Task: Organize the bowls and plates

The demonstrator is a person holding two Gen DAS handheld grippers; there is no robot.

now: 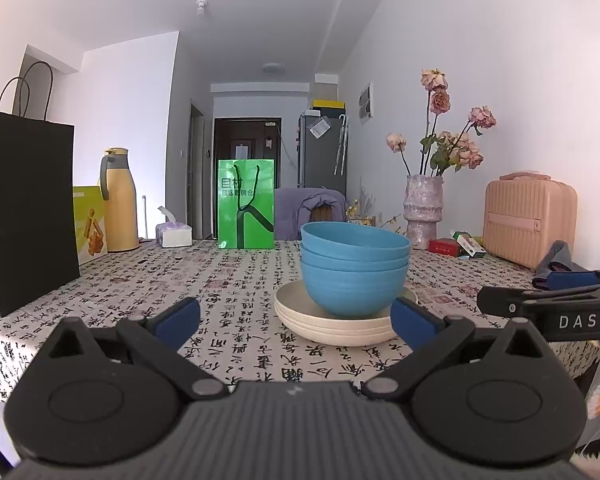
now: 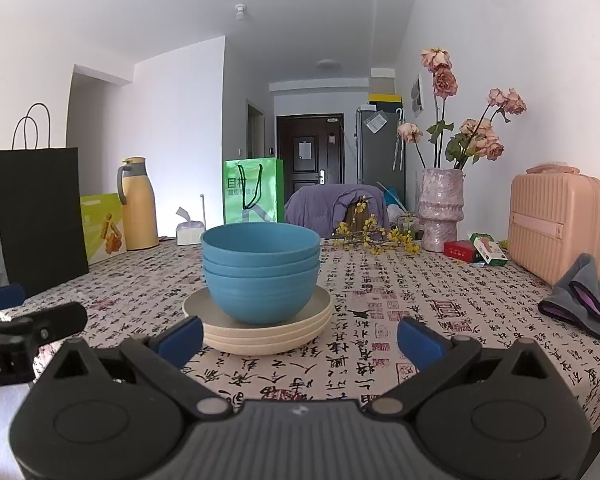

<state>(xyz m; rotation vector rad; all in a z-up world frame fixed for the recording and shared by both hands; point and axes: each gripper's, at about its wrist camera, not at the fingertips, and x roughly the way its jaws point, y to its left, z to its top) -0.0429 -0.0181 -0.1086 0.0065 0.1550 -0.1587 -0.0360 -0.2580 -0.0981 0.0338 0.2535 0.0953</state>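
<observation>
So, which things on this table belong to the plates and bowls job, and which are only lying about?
For the job:
- blue bowls, nested three high
- cream plates, stacked under the bowls
- left gripper and right gripper, both open

Lying about:
- black bag
- yellow flask
- green bag
- tissue pack
- vase with roses
- pink case
- grey cloth

Matt bowls, printed cloth tablecloth
</observation>
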